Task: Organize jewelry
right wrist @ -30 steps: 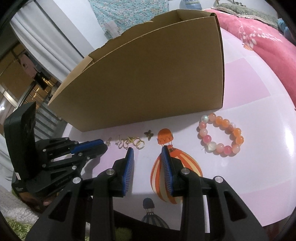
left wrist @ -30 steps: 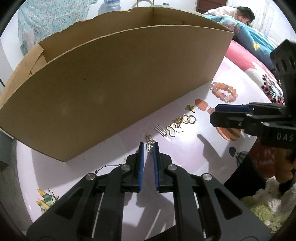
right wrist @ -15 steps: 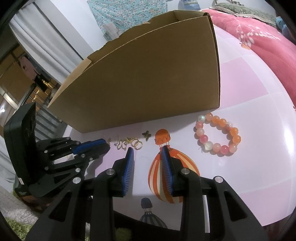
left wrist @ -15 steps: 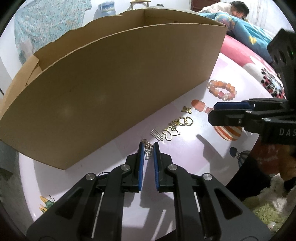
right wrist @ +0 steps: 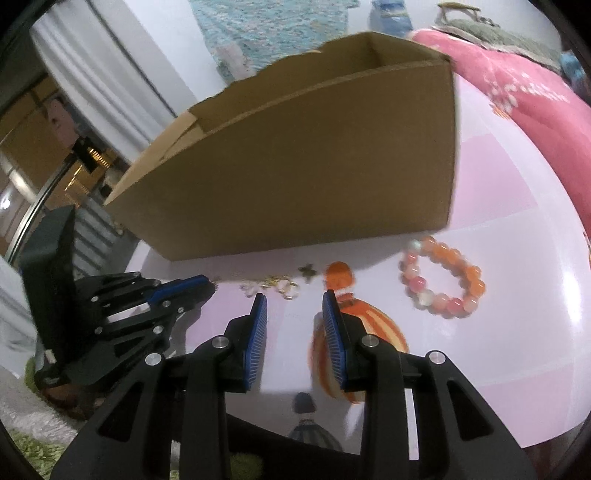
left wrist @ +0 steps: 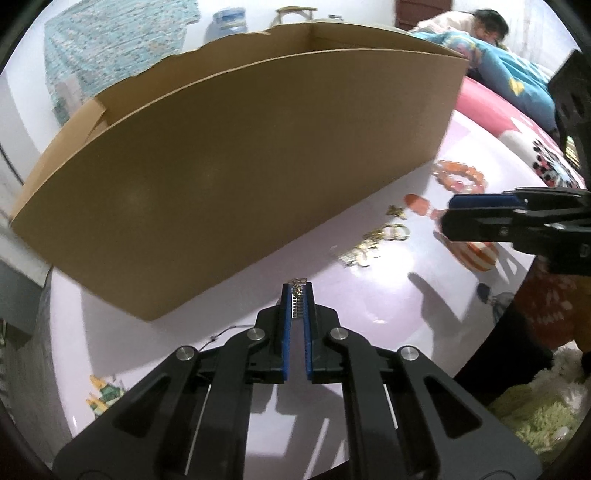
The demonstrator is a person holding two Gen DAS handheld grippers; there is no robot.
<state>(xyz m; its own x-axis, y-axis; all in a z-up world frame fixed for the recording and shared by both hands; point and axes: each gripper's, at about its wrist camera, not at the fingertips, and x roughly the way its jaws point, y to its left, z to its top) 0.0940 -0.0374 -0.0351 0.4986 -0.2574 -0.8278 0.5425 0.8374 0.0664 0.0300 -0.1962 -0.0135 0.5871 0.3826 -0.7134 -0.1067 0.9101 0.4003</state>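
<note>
My left gripper (left wrist: 297, 295) is shut on a small silver comb-shaped charm with a chain (left wrist: 295, 304), held just above the pink table. It also shows in the right wrist view (right wrist: 199, 286) at the left. My right gripper (right wrist: 293, 308) is open and empty, hovering over the table near a cluster of gold jewelry (right wrist: 282, 286). That cluster (left wrist: 373, 245) and a small gold butterfly piece (left wrist: 397, 211) lie ahead to the right. An orange and pink bead bracelet (right wrist: 441, 282) lies at the right. A large open cardboard box (left wrist: 240, 177) stands behind.
The round pink table (right wrist: 517, 350) has hot-air balloon prints (right wrist: 354, 328). A thin chain (left wrist: 225, 332) lies left of my left fingers. A pink bed (right wrist: 528, 96) is at the right, with a person lying on it (left wrist: 484, 22). Green carpet (left wrist: 532, 417) lies below.
My left gripper closed on the silver charm and lifted it slightly toward the box. My right gripper opened wider and moved closer to the gold cluster.
</note>
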